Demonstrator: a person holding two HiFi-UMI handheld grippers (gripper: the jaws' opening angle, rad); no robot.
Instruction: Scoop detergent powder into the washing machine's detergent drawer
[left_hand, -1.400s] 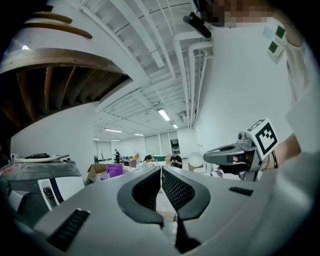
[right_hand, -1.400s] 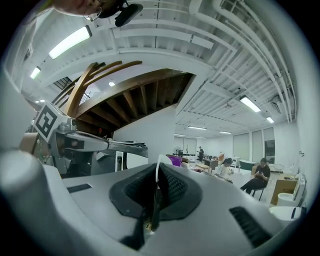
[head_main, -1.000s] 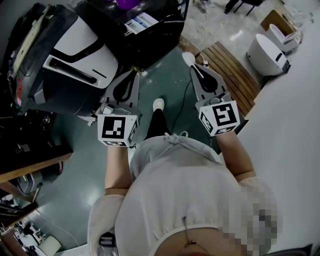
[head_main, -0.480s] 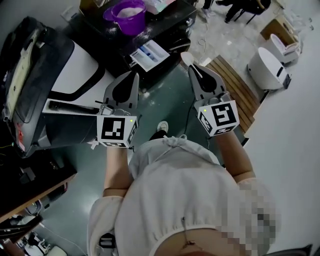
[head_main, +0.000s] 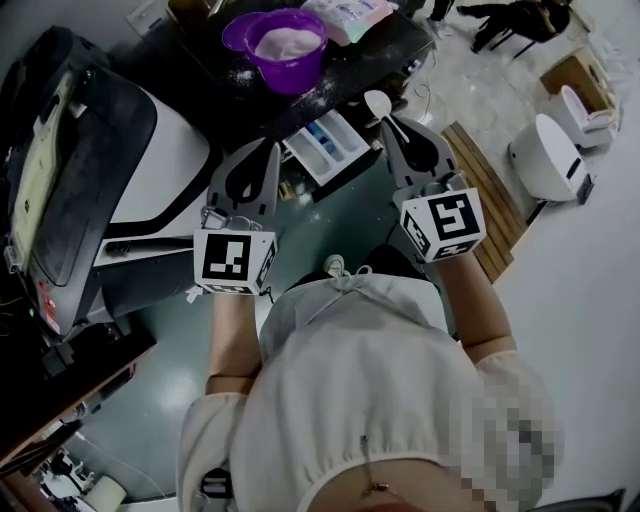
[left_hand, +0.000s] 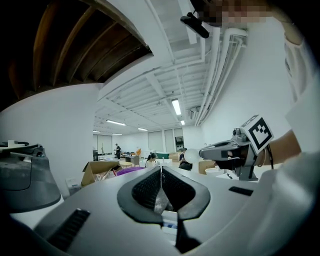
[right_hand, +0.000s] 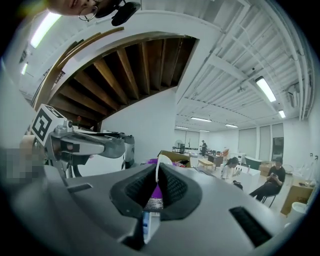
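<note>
Right gripper (head_main: 392, 126) is clamped on a small white plastic spoon (head_main: 377, 104), bowl forward for scooping I guess; left gripper (head_main: 268, 152) pinched closed, empty. Purple plastic powder tub (head_main: 301, 72) sits ahead, open white detergent drawer (head_main: 330, 146) between both tips

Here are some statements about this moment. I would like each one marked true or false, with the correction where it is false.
1. The right claw holds a white spoon. True.
2. The purple bowl is empty. False: it holds white powder.
3. The left claw is shut with nothing in it. True.
4. The detergent drawer is pushed closed. False: it is pulled out and its compartments show.
5. The spoon is dipped into the bowl. False: it is apart from the bowl, nearer the drawer.
</note>
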